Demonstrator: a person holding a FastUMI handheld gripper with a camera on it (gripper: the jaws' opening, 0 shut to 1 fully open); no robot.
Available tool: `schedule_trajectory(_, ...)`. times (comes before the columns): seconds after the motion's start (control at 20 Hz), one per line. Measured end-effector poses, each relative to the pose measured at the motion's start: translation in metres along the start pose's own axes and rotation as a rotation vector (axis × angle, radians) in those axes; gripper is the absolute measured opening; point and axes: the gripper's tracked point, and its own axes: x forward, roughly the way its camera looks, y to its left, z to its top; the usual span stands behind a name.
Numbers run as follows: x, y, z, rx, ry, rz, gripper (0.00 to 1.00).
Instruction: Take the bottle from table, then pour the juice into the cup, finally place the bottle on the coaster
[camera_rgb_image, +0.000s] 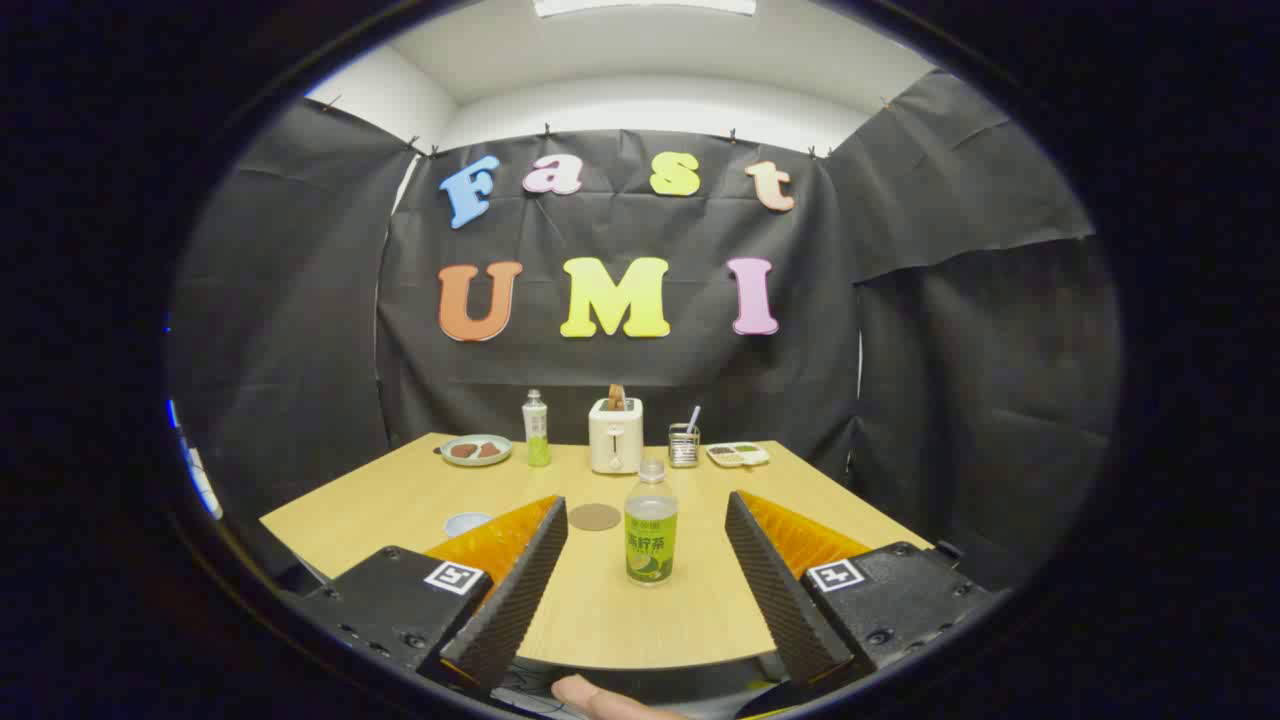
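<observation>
Pale wood-grain surface (420, 490). Clear bottle (651, 535), lower centre, with a green-and-yellow label and clear cap. Round brown coaster (595, 517) left of it; pale blue cup (466, 523) further left. At upper centre: a cream toaster (615, 436), a second bottle (537, 429) with a light green label and a grey plate (476, 450) holding brown pieces.

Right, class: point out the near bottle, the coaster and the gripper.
Near bottle (650, 545): gripper view, on its label.
Coaster (595, 517): gripper view, centre of the disc.
Gripper (645, 510): gripper view, midway between the open fingertips.
</observation>
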Motion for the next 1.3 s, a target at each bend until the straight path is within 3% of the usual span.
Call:
schedule_trajectory(0.95, 0.003, 0.005, 0.000, -0.001, -0.017, 0.018, 1.00)
schedule_trajectory(1.3, 0.037, 0.005, -0.018, 0.012, -0.013, 0.014, 1.00)
